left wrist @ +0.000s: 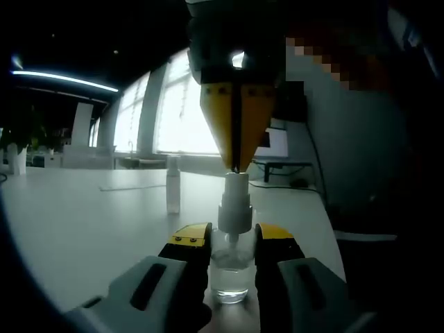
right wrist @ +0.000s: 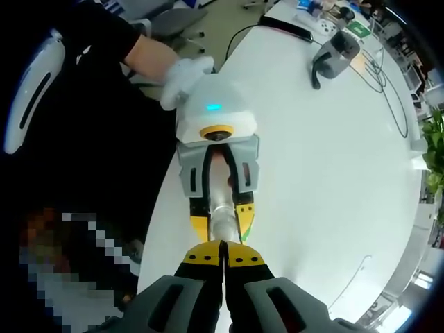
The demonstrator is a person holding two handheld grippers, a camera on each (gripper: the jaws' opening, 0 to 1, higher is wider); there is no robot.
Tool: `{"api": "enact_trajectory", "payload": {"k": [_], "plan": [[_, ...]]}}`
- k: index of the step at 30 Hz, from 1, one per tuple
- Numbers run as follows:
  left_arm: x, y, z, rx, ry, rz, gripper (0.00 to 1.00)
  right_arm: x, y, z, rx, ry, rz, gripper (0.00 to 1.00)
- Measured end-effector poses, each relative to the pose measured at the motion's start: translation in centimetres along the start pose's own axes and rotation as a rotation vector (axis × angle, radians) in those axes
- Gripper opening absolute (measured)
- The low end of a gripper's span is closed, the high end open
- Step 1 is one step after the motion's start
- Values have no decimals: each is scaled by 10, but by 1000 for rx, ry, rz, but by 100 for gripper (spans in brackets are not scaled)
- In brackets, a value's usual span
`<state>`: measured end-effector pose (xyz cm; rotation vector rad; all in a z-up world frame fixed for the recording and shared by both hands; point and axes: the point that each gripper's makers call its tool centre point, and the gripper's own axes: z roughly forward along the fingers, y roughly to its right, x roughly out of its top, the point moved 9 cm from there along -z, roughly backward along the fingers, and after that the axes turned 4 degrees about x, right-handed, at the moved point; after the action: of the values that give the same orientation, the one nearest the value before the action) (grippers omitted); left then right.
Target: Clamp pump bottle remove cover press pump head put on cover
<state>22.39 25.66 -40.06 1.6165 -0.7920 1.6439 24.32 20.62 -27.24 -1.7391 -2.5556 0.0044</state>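
so the left gripper (left wrist: 232,253) has its yellow-tipped jaws squeezed in on either side of the clear pump bottle (left wrist: 229,274), which stands upright on the white table (left wrist: 83,222) right at the near edge, and that grip makes sense because the bottle needs pinning down while something pushes on it from above. the right gripper (left wrist: 236,163) comes straight down from the top with its jaws pressed together into one blunt point, tip resting on the white pump head (left wrist: 235,205), so it's being used as a finger for the press and not to grab anything. from the right gripper view you look down the same stack: the closed right gripper (right wrist: 223,250), then the bottle (right wrist: 222,218) held between the left gripper's jaws (right wrist: 220,208). the clear cover (left wrist: 173,184) stands upright on the table further back, well apart, i'd guess parked there so it's easy to pick up again for the last step.
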Motion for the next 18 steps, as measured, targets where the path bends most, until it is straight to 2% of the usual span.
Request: {"api": "enact_trajectory", "payload": {"k": [5, 12, 18], "plan": [[0, 0, 0, 0, 0, 2, 16, 1, 1, 4, 3, -9, 18, 0], [0, 0, 0, 1, 0, 0, 16, 2, 0, 7, 5, -27, -2, 0], [0, -1, 0, 0, 0, 2, 16, 1, -2, 0, -7, -17, -14, 0]]}}
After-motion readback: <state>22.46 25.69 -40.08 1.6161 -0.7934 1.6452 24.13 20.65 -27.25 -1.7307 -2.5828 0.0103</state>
